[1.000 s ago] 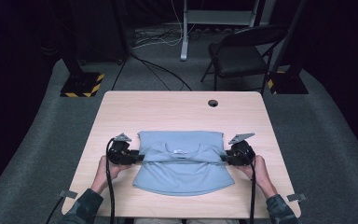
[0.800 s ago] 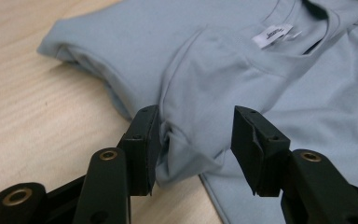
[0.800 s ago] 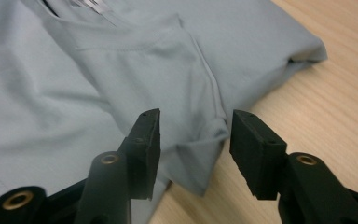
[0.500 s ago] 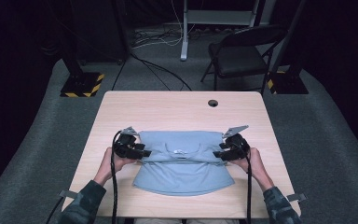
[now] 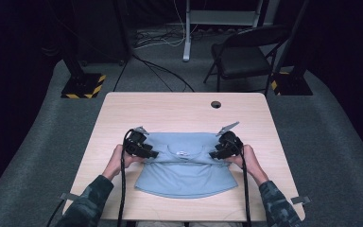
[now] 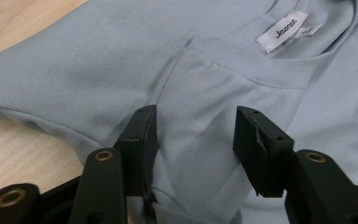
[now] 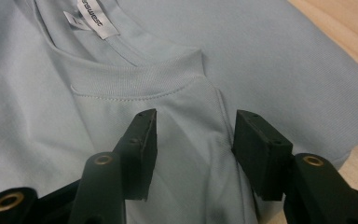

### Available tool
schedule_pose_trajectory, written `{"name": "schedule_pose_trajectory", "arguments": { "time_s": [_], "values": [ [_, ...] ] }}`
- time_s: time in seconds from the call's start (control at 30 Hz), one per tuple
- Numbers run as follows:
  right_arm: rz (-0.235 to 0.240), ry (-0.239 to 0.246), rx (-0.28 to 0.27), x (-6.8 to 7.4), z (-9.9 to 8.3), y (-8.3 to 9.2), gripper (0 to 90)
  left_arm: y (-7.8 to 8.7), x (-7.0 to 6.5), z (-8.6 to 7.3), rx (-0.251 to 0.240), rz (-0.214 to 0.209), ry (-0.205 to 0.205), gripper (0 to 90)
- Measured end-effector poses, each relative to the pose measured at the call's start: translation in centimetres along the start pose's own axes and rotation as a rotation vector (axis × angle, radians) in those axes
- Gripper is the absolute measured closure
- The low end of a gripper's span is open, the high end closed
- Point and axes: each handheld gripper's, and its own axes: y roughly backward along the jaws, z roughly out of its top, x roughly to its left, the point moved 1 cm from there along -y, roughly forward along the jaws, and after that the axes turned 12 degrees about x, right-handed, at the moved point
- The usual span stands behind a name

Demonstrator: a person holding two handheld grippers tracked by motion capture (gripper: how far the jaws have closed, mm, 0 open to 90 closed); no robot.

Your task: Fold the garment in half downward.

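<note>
T-shirt (image 6: 121,60) label (image 6: 281,31) reads "Jeanswest".

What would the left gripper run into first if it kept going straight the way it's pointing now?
Most likely the light blue shirt itself: the left gripper points along the cloth toward the ribbed collar and the white label beyond. How high it sits is hard to judge.

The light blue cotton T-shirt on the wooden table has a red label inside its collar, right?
Not quite. The light blue cotton T-shirt does lie on the wooden table, but the label inside its collar is white with dark lettering, as the left gripper view shows.
</note>
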Motion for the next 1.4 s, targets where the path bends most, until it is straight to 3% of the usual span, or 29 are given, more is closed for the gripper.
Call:
{"name": "schedule_pose_trajectory", "arguments": {
  "time_s": [0.27,0.43,0.6,0.8,1.0,1.17,1.2,1.3,1.4],
  "values": [
    [0.0,-0.005,0.001,0.0,-0.3,-0.3,66.6,-0.1,-0.7,-0.4,0.004,0.074,-0.047,68.8],
    [-0.008,-0.005,-0.017,0.1,-0.7,-0.2,83.6,0.0,-1.0,-0.8,-0.021,0.076,-0.068,81.7],
    [-0.007,-0.007,-0.035,0.4,-0.9,0.1,87.7,0.3,-1.2,-0.9,-0.033,0.071,-0.082,86.6],
    [0.027,0.008,-0.076,1.1,-1.5,1.2,88.3,1.2,-1.8,-1.5,-0.066,0.029,-0.092,86.9],
    [0.078,0.035,-0.1,2.6,-3.0,2.2,88.3,2.0,-3.2,-2.9,-0.076,-0.025,-0.114,86.7],
    [0.103,0.055,-0.088,4.1,-4.8,2.4,88.2,2.1,-4.1,-4.2,-0.07,-0.074,-0.125,85.6],
    [0.107,0.056,-0.083,4.3,-5.2,2.4,88.2,2.2,-4.5,-4.9,-0.059,-0.105,-0.13,84.4],
    [0.121,0.062,-0.063,4.8,-6.2,2.4,87.3,2.4,-4.7,-5.8,-0.046,-0.141,-0.14,78.8],
    [0.137,0.058,-0.057,4.7,-6.9,2.7,82.4,3.2,-4.6,-6.3,-0.073,-0.173,-0.135,73.7]
  ]
}}
